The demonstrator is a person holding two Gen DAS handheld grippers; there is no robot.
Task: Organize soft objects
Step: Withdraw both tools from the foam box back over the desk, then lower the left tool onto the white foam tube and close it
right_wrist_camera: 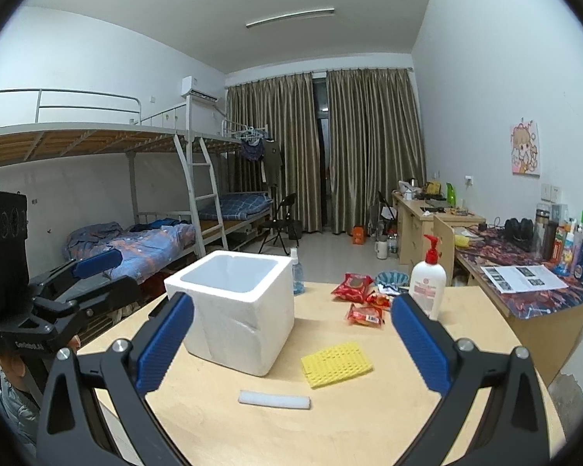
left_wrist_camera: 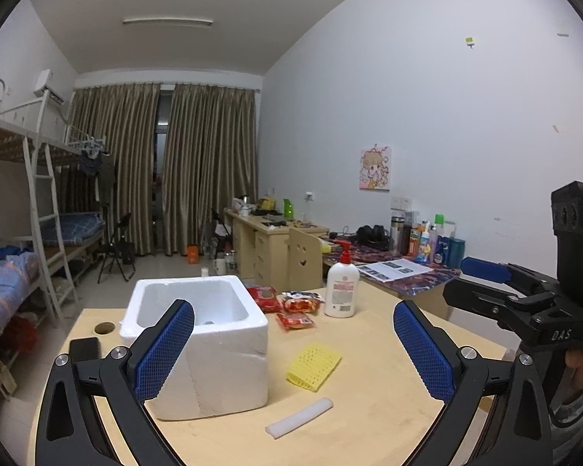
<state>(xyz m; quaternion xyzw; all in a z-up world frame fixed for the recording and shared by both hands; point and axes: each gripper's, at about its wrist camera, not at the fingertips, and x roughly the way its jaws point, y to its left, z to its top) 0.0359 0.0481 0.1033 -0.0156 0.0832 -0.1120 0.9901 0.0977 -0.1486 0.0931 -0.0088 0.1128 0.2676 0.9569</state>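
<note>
A white foam box (left_wrist_camera: 198, 341) (right_wrist_camera: 233, 310) stands open on the wooden table (left_wrist_camera: 369, 419) (right_wrist_camera: 369, 419). A yellow foam net sleeve (left_wrist_camera: 313, 366) (right_wrist_camera: 336, 364) lies flat to its right. A white foam strip (left_wrist_camera: 299, 416) (right_wrist_camera: 274, 400) lies nearer me. Red snack packets (left_wrist_camera: 293, 310) (right_wrist_camera: 363, 303) lie behind. My left gripper (left_wrist_camera: 293, 353) is open and empty, above the table's near edge. My right gripper (right_wrist_camera: 291, 345) is open and empty, likewise. Each gripper shows at the side of the other's view.
A white lotion pump bottle (left_wrist_camera: 342, 287) (right_wrist_camera: 427, 283) stands by the packets. A small spray bottle (right_wrist_camera: 297, 272) stands behind the box. A dark object (left_wrist_camera: 84, 347) lies at the table's left. A cluttered desk (left_wrist_camera: 388, 268) is right; bunk beds (right_wrist_camera: 136, 240) are left.
</note>
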